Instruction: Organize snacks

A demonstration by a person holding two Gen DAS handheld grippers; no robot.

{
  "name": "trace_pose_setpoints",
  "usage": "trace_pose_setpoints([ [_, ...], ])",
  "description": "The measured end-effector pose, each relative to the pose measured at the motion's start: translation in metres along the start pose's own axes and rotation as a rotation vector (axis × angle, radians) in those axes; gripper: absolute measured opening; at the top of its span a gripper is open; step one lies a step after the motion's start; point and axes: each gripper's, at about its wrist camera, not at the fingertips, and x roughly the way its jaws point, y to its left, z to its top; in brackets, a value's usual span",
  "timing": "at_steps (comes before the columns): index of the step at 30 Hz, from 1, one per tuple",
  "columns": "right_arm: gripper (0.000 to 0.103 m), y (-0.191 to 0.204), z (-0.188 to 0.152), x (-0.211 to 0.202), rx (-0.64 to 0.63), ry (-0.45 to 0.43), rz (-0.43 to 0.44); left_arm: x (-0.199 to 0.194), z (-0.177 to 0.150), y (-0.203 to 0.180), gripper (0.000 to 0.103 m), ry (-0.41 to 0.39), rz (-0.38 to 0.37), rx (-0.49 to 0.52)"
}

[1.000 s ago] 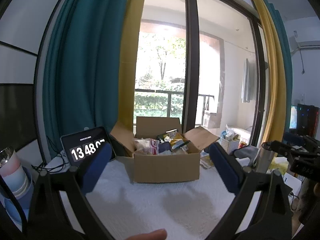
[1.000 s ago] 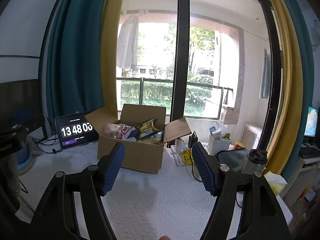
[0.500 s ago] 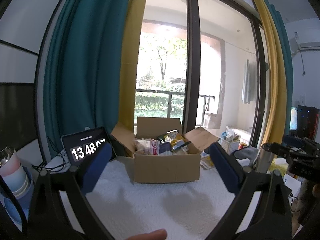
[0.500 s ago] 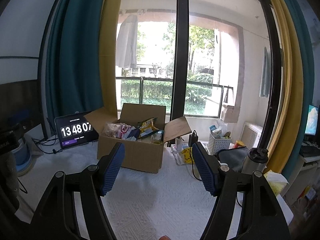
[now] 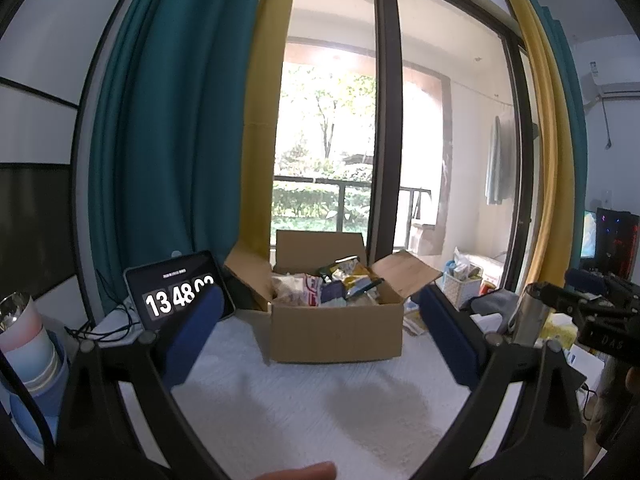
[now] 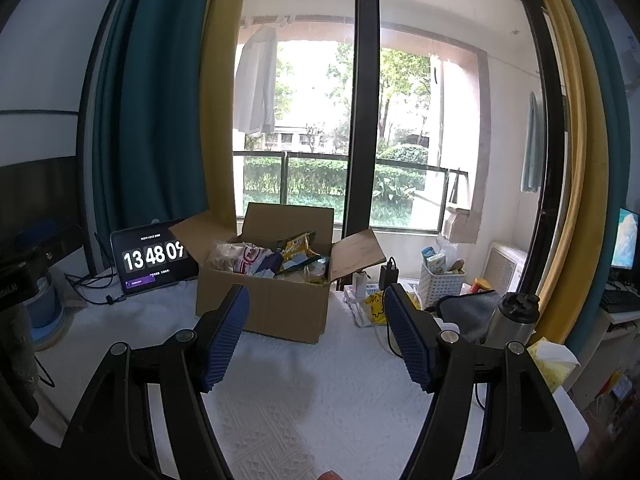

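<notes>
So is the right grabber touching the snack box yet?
Apart. The right wrist view shows bare white tablecloth between the open right gripper and the cardboard box.

An open cardboard box stands upright on a white-covered table, its four flaps folded outward and up. Packaged snacks fill it to the brim: a pale bag of pieces and a red-and-white printed pack on the left, a dark blue packet in the middle, and yellow-and-green wrappers poking above the rim toward the right.
</notes>
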Motion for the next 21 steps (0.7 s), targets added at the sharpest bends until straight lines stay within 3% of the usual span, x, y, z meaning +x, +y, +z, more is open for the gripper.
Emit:
trace_pose_setpoints([
  [21,0.073,-0.0012,-0.0014,0.0022,0.007,0.006,-0.002,0.0014,-0.0030,-0.0017,0.099,-0.002,0.003,0.008],
])
